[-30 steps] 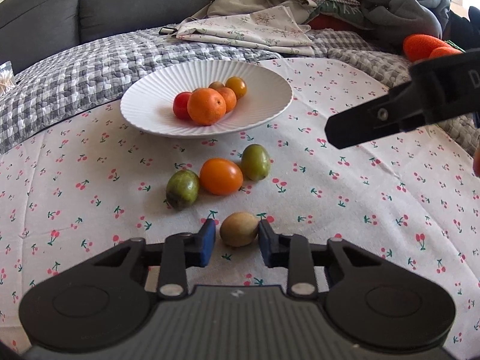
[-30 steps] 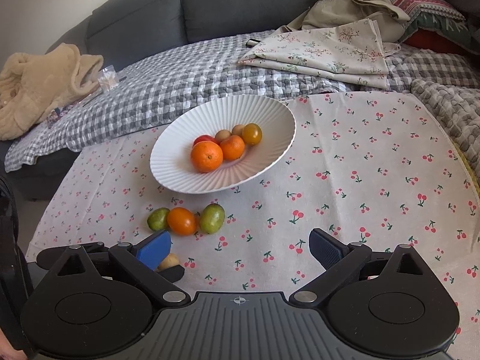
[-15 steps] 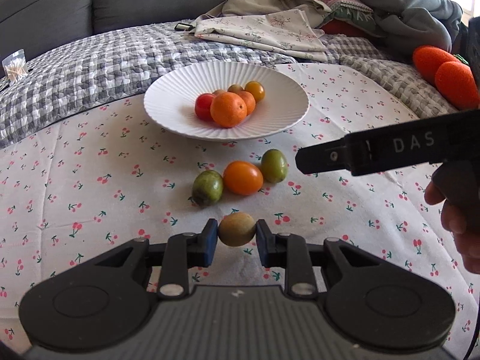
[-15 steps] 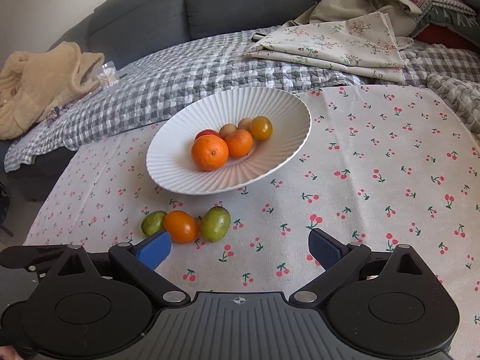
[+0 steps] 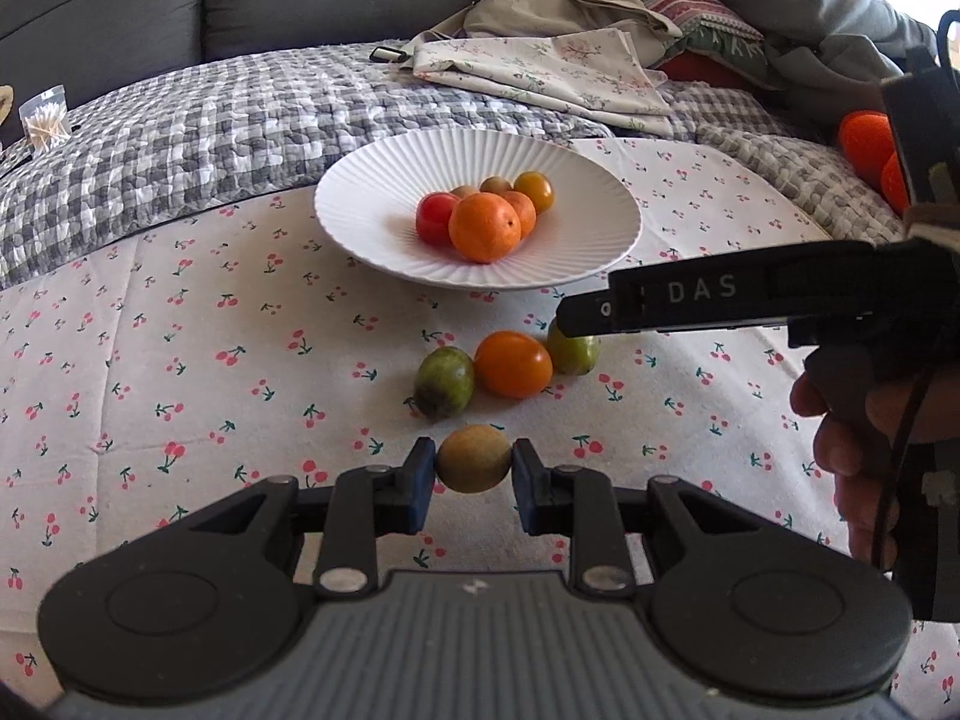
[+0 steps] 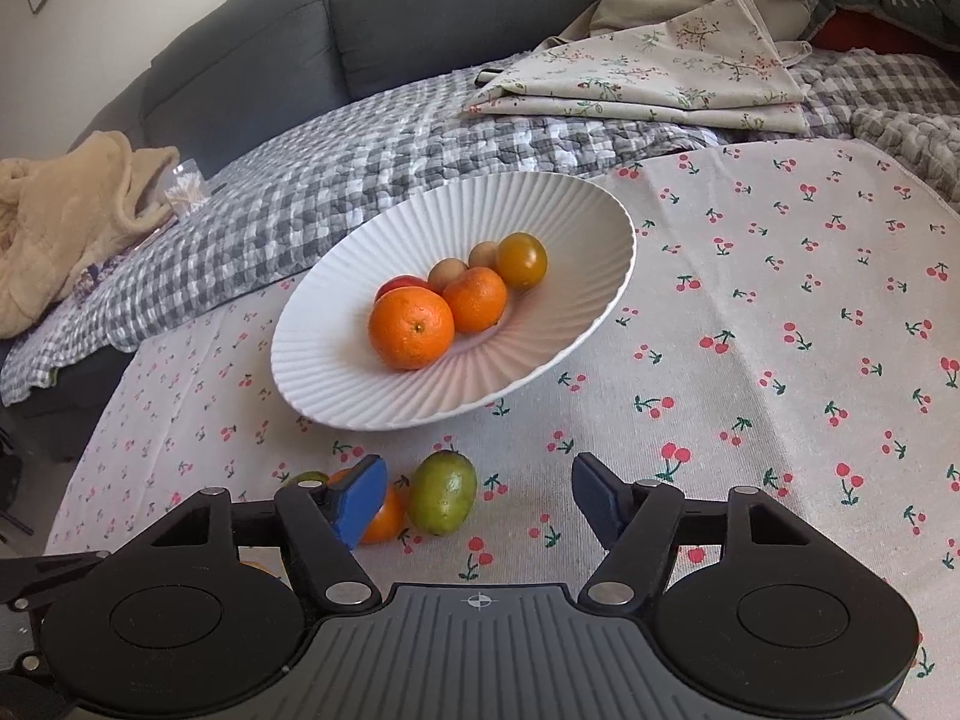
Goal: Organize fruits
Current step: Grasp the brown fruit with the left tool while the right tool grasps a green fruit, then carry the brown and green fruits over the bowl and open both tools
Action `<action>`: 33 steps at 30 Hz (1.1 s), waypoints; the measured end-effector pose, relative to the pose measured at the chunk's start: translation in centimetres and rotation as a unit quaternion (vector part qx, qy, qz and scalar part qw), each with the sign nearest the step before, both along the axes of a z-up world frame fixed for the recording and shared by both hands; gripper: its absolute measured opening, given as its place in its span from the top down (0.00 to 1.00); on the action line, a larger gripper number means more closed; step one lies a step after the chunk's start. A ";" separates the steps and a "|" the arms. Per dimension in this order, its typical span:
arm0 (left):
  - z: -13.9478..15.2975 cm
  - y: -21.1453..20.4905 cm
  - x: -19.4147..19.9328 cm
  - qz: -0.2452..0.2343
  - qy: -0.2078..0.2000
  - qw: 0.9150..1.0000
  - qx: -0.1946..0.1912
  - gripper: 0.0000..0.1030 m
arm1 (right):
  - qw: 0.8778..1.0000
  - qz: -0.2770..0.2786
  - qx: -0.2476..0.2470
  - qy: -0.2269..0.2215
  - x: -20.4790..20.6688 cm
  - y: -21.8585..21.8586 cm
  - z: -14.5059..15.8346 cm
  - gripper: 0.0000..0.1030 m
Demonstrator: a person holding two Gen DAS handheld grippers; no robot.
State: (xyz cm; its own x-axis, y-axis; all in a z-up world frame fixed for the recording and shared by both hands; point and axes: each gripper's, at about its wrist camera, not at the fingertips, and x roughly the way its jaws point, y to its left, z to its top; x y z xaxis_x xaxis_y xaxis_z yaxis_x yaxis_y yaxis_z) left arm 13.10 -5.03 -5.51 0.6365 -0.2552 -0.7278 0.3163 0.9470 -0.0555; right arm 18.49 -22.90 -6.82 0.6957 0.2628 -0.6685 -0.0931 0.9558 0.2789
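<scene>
My left gripper (image 5: pixel 473 480) is shut on a small tan-brown fruit (image 5: pixel 473 467) and holds it above the cherry-print cloth. Ahead lie a green fruit (image 5: pixel 445 381), an orange tomato (image 5: pixel 513 363) and a second green fruit (image 5: pixel 574 353). Beyond them a white ribbed plate (image 5: pixel 372 210) holds several oranges and tomatoes. My right gripper (image 6: pixel 479 495) is open and empty, hovering just above the nearer green fruit (image 6: pixel 443 492), with the orange tomato (image 6: pixel 384 519) partly behind its left finger. The plate (image 6: pixel 540 222) is just ahead of it.
The right gripper's black arm (image 5: pixel 750 297) crosses the right side of the left wrist view over the loose fruits. A grey checked quilt (image 5: pixel 180 138), folded floral cloth (image 5: pixel 552 72) and sofa lie behind. A cotton-swab jar (image 5: pixel 45 120) stands far left.
My left gripper closed on the tan-brown fruit and lifted it off the cloth. My right gripper moved forward and down toward the loose fruits and the plate.
</scene>
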 end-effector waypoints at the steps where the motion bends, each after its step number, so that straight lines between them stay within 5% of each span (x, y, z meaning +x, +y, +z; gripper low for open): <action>1: 0.0 0.0 0.0 0.001 0.000 1.000 0.000 0.75 | 1.000 0.000 0.000 0.000 0.1 0.1 -0.1 0.36; 8: 0.1 0.1 0.0 0.002 -0.001 1.000 -0.003 0.75 | 1.000 0.001 -0.009 0.004 0.5 0.7 -0.9 0.52; 12: 0.0 0.0 0.0 0.001 -0.002 1.000 -0.001 0.75 | 0.999 0.014 -0.027 0.009 0.4 1.4 -0.9 0.75; 33: 0.8 0.1 0.0 0.002 -0.014 1.000 -0.009 0.75 | 1.000 0.008 -0.016 0.017 -1.6 -1.8 1.0 0.76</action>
State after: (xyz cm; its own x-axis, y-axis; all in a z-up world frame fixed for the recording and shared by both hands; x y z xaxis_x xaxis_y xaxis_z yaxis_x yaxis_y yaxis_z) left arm 13.10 -4.89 -4.70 0.6572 -0.2660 -0.7052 0.3145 0.9471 -0.0642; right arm 16.92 -24.66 -5.81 0.6682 0.2522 -0.7000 -0.0999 0.9627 0.2515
